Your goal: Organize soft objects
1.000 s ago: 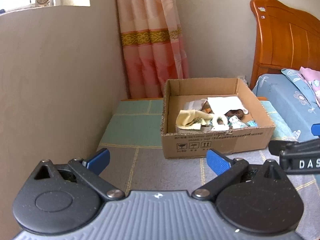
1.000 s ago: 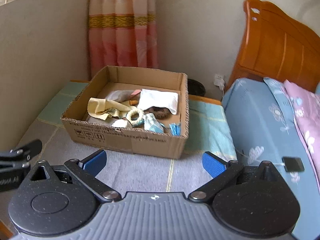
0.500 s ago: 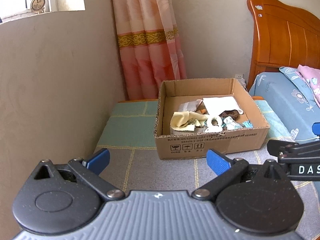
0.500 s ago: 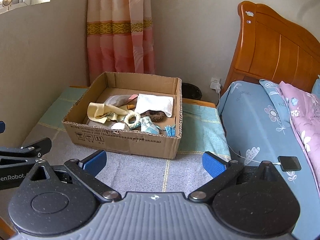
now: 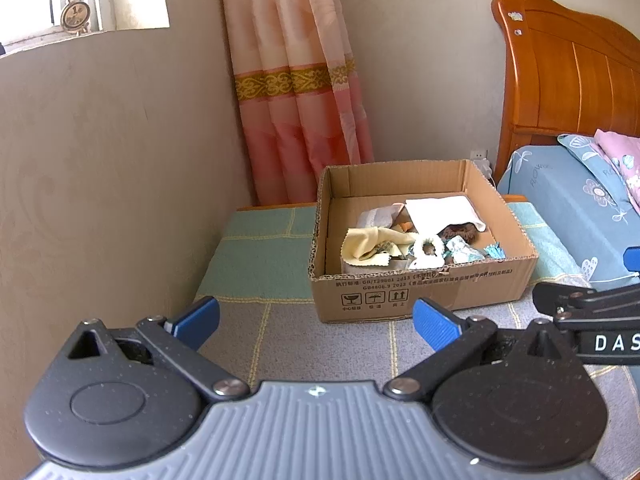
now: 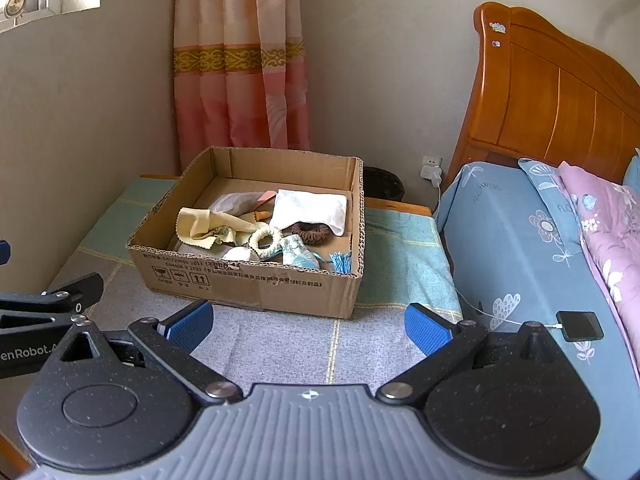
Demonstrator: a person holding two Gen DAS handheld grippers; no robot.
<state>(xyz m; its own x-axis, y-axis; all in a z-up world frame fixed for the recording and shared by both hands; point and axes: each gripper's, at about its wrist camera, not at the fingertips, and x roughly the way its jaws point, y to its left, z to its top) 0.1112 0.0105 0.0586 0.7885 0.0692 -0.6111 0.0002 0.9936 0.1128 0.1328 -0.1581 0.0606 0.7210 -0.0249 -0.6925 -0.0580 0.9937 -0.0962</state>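
The left gripper (image 5: 316,322) hangs with jaws spread wide and nothing between them, above the grey-and-green patchwork cover (image 5: 276,344) of a low worktop. The right gripper (image 6: 308,326) is likewise wide and empty, just beside it.

At 12 o'clock from both stands the open cardboard box (image 6: 256,286), flat on the cover. Inside lie the soft things: a yellow cloth (image 6: 204,224) at its 9 o'clock, a white folded cloth (image 6: 310,210) toward 1 o'clock, a brown scrunchie (image 6: 312,232) partly under the white cloth's near edge, a cream scrunchie (image 6: 266,242) near the front wall, and a blue tassel (image 6: 340,262) in the front right corner.

Bare cover lies between the grippers and the box's front edge. A wall (image 5: 100,180) bounds the worktop at 9 o'clock, a curtain (image 5: 296,92) hangs behind at 11, and a bed (image 6: 516,248) borders it at 3 o'clock, with a phone (image 6: 580,326) on the sheet.
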